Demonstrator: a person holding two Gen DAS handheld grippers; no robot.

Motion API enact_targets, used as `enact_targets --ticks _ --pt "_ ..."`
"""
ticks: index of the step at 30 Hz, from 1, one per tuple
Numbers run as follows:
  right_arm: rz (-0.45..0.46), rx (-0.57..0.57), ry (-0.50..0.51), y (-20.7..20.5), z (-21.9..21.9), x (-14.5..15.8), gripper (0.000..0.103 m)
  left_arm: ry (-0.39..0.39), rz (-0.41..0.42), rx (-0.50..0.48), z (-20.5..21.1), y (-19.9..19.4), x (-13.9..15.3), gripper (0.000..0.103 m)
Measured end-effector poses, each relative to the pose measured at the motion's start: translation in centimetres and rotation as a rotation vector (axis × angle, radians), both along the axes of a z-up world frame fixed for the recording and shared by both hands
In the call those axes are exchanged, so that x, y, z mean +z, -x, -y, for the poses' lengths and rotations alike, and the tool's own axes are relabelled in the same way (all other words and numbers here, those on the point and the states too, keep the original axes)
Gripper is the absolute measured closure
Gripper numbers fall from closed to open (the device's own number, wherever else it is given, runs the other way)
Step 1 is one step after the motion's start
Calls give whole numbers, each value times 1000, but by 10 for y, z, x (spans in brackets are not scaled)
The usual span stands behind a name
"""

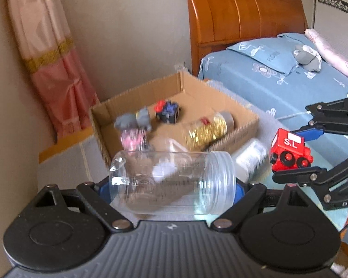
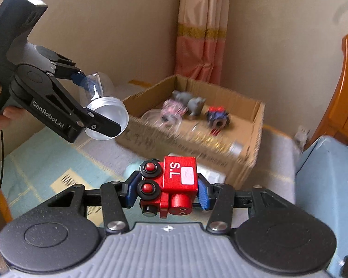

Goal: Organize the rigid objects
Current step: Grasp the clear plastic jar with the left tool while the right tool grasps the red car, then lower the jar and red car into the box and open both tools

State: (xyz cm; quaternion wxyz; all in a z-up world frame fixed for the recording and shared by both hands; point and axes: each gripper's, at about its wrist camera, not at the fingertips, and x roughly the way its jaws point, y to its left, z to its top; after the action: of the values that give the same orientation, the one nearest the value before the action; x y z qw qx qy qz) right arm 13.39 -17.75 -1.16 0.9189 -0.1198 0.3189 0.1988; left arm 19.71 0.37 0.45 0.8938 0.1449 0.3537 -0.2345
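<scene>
My left gripper (image 1: 172,185) is shut on a clear plastic jar (image 1: 171,183), held sideways above the table; the gripper and jar also show in the right wrist view (image 2: 104,118). My right gripper (image 2: 167,192) is shut on a red toy train (image 2: 171,185) marked "S.L"; it shows at the right of the left wrist view (image 1: 290,153). Ahead stands an open cardboard box (image 1: 136,92), also in the right wrist view (image 2: 255,134). It holds a grey toy (image 1: 134,119), a blue-and-red toy (image 1: 168,111) and a jar of gold beads (image 1: 208,129).
A white container (image 1: 250,159) lies on the table just outside the box. A bed with blue bedding (image 1: 278,76) and wooden headboard (image 1: 239,11) stands to the right. A pink curtain (image 1: 53,58) hangs in the corner. The table has a light patterned cloth (image 2: 46,162).
</scene>
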Motion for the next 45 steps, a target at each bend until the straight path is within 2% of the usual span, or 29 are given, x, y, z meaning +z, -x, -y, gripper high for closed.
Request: enact_targets --ticks 5,16,19,27,33,39,41,42,43,45 --pt "34 -11 19 -23 8 12 48 29 -14 25 14 -40 4 13" --pt "54 -61 22 -73 28 29 48 144 -117 109 45 -125 -9 13" --pt "51 -66 27 -80 28 30 48 158 -131 120 54 -136 -11 7" --pt "33 -66 35 -96 27 24 48 121 -119 136 49 -131 -15 6" --pt "22 -100 32 -122 29 19 48 86 -93 158 32 -121 -10 6" --pt "-1 -147 26 -156 29 13 48 85 -78 170 17 -113 -6 6" --pt "19 -169 33 -160 28 12 35 83 -78 174 14 -111 -6 6" --pt "30 -180 39 -160 27 11 19 83 -79 174 12 -110 -6 6" --pt "41 -185 40 -159 27 11 13 84 -80 174 11 -109 -7 6" --pt "35 -184 34 -155 27 11 12 84 -83 174 10 -106 -7 6"
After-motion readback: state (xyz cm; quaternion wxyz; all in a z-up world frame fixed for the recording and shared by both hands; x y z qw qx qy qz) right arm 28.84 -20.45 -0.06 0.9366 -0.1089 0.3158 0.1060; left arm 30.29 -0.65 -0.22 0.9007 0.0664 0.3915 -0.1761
